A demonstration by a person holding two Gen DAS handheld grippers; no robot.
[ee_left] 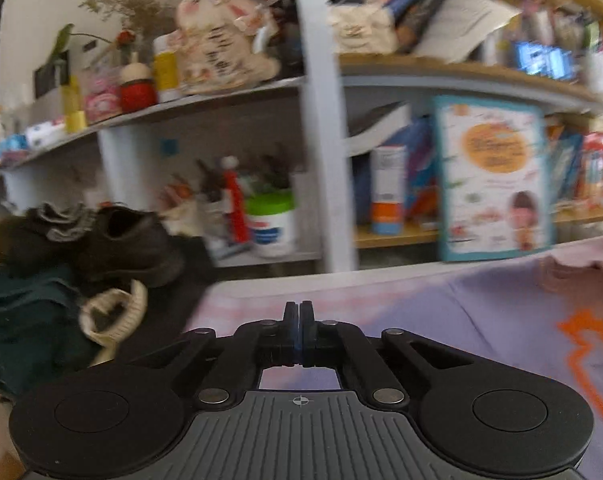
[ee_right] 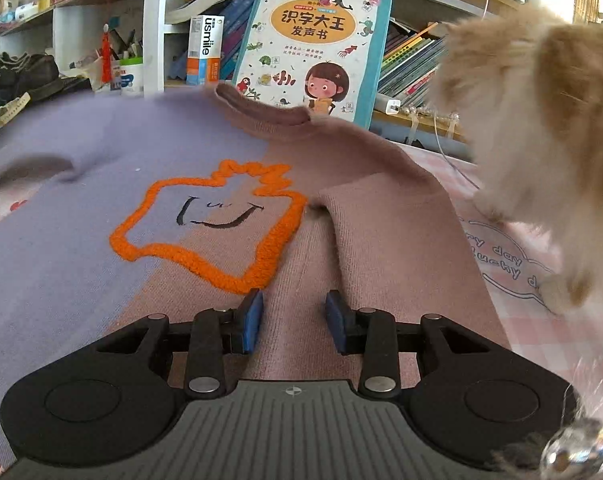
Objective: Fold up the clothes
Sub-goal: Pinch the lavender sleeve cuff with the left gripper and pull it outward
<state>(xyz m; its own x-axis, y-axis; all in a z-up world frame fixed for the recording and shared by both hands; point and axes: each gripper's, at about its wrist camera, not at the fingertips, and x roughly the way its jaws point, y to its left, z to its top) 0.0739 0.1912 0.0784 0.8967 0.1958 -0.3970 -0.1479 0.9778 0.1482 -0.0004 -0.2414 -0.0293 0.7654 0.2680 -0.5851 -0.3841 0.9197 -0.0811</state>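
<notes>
Your right gripper (ee_right: 294,322) hangs with jaws apart over the sweater (ee_right: 101,200) just below its orange patch (ee_right: 209,224), your left gripper (ee_left: 298,330) closed on seemingly nothing in a blurred view, so the cat (ee_right: 541,140) beside that patch could drag the fold.

The shelves (ee_left: 229,92) in the left wrist view are all blurry, the sweater (ee_right: 81,248) runs off the picture's left edge, and a fluffy animal (ee_right: 541,128) is cut off at the right.
</notes>
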